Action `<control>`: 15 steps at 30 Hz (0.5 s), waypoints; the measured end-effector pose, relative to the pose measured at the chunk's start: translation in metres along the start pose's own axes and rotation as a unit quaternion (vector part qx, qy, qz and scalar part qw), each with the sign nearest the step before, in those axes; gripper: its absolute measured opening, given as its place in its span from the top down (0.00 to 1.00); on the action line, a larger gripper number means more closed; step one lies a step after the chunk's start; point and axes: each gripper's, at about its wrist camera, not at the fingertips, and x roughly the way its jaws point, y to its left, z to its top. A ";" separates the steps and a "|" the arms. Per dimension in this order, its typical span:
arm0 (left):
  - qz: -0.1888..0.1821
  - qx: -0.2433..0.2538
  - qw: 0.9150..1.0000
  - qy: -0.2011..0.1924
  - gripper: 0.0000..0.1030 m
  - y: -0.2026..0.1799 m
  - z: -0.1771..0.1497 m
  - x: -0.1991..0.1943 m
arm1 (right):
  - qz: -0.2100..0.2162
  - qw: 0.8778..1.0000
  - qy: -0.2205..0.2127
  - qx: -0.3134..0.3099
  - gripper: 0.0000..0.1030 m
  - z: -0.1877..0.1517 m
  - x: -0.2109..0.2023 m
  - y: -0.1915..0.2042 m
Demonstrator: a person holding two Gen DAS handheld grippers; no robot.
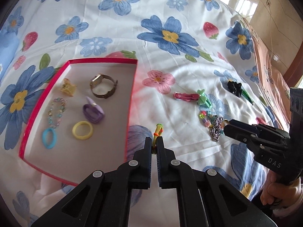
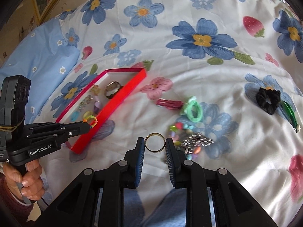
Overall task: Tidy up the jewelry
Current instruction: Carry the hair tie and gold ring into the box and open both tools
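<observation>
Left gripper: clamped on a multicoloured hair tie, just off the red tray's right rim.
Right gripper: pinching a gold ring edge to edge, above the floral bedspread.
Tray: watch, purple tie, yellow tie, beaded bracelet inside.
Bedspread, right of tray: pink clips, green tie, black scrunchie, silver chain.

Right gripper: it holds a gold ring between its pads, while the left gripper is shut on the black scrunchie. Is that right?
Not quite. The right gripper does hold the gold ring, but the left gripper is shut on a multicoloured hair tie, as the left wrist view shows. The black scrunchie lies on the bedspread.
</observation>
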 end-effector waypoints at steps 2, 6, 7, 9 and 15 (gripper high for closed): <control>0.002 -0.007 1.000 -0.006 0.96 0.008 -0.002 -0.009 | 0.007 1.000 0.001 -0.008 0.78 0.001 0.002 0.009; 0.006 -0.019 1.000 -0.013 0.96 0.022 -0.006 -0.023 | 0.023 1.000 0.004 -0.018 0.78 0.005 0.006 0.026; 0.009 -0.021 1.000 -0.015 0.96 0.026 -0.007 -0.027 | 0.027 0.999 0.004 -0.020 0.78 0.006 0.008 0.031; 0.010 -0.028 0.999 -0.019 0.96 0.032 -0.008 -0.032 | 0.032 0.999 0.007 -0.026 0.78 0.007 0.011 0.038; 0.023 -0.050 0.998 -0.027 0.96 0.056 -0.014 -0.046 | 0.053 0.998 0.012 -0.039 0.78 0.013 0.021 0.060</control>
